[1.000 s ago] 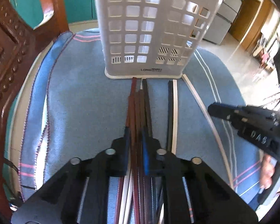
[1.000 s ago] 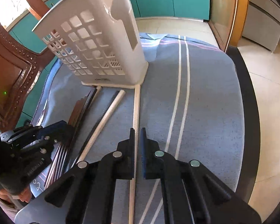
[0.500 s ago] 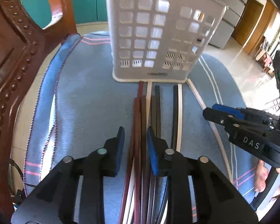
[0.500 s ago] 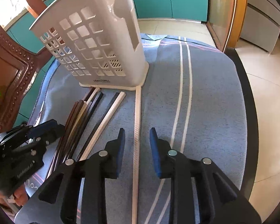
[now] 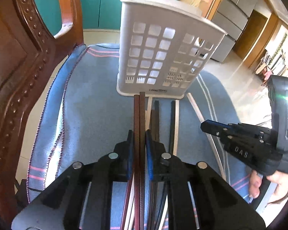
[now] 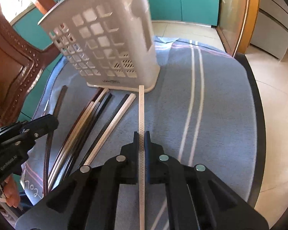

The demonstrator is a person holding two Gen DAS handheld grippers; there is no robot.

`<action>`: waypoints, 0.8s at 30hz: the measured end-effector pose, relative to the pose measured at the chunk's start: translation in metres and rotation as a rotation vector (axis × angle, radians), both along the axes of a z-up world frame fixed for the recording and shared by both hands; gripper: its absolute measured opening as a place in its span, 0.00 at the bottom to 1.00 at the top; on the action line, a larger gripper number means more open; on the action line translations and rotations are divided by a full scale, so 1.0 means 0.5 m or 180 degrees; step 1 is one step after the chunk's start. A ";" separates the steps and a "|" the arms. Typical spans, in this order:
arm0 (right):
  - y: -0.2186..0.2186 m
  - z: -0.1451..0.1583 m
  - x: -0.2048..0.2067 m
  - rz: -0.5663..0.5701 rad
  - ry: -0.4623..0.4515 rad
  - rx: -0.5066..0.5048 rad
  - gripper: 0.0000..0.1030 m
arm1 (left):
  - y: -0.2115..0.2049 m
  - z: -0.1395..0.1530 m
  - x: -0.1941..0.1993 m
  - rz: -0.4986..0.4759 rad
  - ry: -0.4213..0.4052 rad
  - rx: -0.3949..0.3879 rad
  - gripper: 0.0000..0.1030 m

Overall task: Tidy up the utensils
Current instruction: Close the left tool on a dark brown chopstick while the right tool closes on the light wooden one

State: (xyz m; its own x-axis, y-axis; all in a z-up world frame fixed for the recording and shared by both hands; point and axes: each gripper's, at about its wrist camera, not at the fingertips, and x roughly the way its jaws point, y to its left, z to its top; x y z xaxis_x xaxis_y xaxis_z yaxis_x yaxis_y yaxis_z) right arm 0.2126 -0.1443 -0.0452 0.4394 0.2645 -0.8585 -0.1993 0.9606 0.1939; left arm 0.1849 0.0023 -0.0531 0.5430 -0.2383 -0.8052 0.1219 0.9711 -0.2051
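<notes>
A white perforated utensil holder [image 5: 163, 57] [image 6: 113, 48] stands upright on a blue cloth. Several chopsticks [image 5: 163, 118] [image 6: 98, 118], dark, brown and white, lie in front of it, pointing at its base. My left gripper [image 5: 139, 134] is shut on a pair of reddish-brown chopsticks [image 5: 139, 111], lifted off the cloth with tips near the holder's base. My right gripper [image 6: 141, 134] is shut on a single white chopstick [image 6: 141, 107], its tip near the holder's right corner. Each gripper also shows in the other's view [image 5: 240, 141] [image 6: 23, 132].
The blue striped cloth [image 6: 211, 115] covers a round dark table [image 6: 257, 99]. A carved wooden chair [image 5: 19, 67] stands close on the left. Teal cabinets [image 5: 105, 3] are behind, and tiled floor lies to the right.
Both grippers were shut, opened half a second ago, and have closed again: the left on the reddish-brown pair, the right on the white chopstick. Both have lifted slightly.
</notes>
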 end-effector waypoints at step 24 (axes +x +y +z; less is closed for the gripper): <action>0.015 -0.030 0.013 -0.0101 -0.0026 -0.0410 0.12 | 0.063 -0.058 0.021 0.0252 0.0348 0.0690 0.25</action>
State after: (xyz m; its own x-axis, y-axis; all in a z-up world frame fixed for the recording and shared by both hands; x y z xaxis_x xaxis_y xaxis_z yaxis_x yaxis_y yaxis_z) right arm 0.2191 -0.1368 -0.0600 0.4529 0.1382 -0.8808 -0.1696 0.9832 0.0671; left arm 0.1955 0.0338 -0.0823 0.4599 -0.0138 -0.8879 0.0324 0.9995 0.0013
